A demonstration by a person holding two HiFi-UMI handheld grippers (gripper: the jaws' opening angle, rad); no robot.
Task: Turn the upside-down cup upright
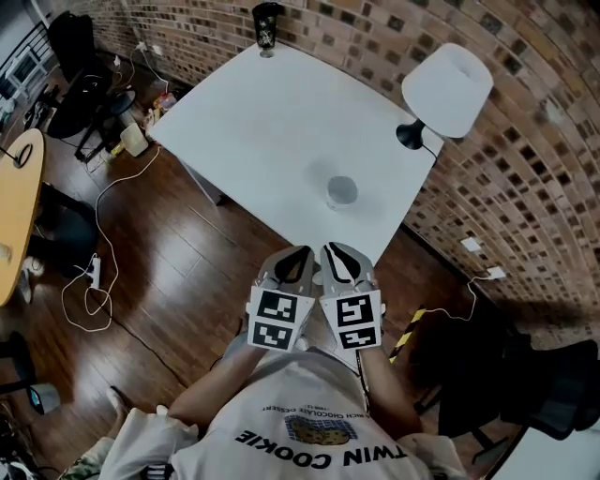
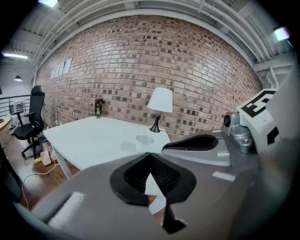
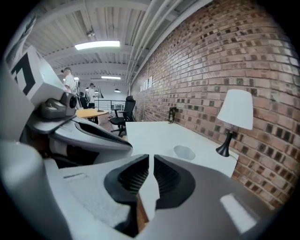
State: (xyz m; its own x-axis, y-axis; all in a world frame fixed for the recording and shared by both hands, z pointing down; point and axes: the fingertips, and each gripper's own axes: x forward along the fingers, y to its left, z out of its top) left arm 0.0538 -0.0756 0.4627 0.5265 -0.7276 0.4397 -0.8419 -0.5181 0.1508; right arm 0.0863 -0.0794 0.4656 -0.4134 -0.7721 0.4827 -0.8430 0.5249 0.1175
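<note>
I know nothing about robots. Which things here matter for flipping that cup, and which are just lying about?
For the job:
- cup
- table it stands on
- left gripper, shut, empty
- right gripper, shut, empty

Just lying about:
- lamp
- dark tumbler at the table's far corner
- power strip on the floor
- chair

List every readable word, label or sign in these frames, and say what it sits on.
"TWIN COOKIE": on the person's shirt, upside down in the head view.
Smaller line above it: too small to read.
On the left gripper and right gripper: square markers only, no words.
Dark tumbler on the table: any print illegible.
White panels on the brick wall: too blurred.
</note>
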